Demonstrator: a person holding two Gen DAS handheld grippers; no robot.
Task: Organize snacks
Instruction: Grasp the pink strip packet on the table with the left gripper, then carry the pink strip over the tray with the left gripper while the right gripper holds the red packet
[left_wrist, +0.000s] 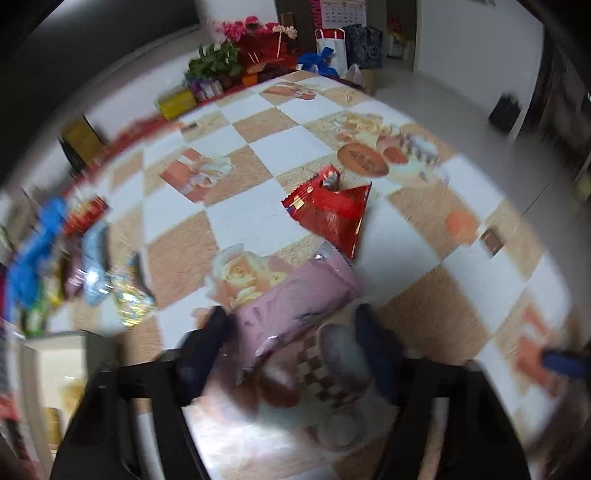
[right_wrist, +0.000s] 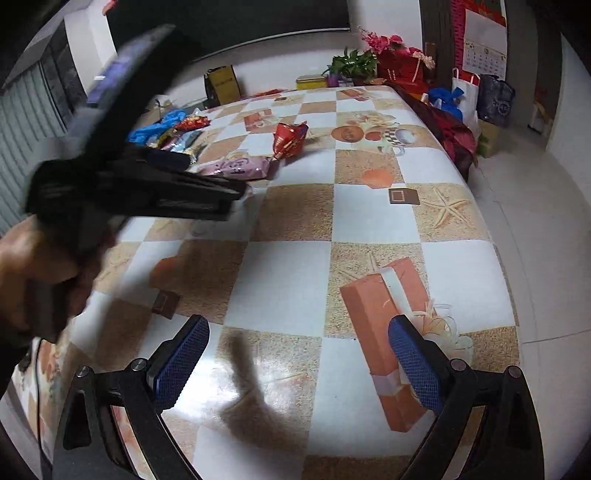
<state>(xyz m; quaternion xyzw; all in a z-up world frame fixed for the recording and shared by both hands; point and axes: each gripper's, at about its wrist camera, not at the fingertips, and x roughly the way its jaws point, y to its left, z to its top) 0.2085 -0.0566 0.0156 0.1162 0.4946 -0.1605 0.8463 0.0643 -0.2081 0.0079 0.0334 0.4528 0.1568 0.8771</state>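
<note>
A pink snack bag (left_wrist: 295, 299) lies on the checkered tablecloth, its near end between the open fingers of my left gripper (left_wrist: 291, 325); whether a finger touches it is blurred. The bag also shows in the right wrist view (right_wrist: 236, 167), just past the left gripper body (right_wrist: 147, 184). A red snack bag (left_wrist: 332, 212) lies beyond it, also seen in the right wrist view (right_wrist: 290, 139). A pile of several snack packets (left_wrist: 92, 266) lies at the left of the table, also in the right wrist view (right_wrist: 173, 134). My right gripper (right_wrist: 297, 363) is open and empty above bare tablecloth.
Flowers, a plant (left_wrist: 216, 61), gift boxes and bags (left_wrist: 332, 44) stand past the table's far edge. A yellow tin (right_wrist: 311, 82) and a yellow bag (right_wrist: 221, 85) sit at the back. The table edge (right_wrist: 491, 236) drops to the floor on the right.
</note>
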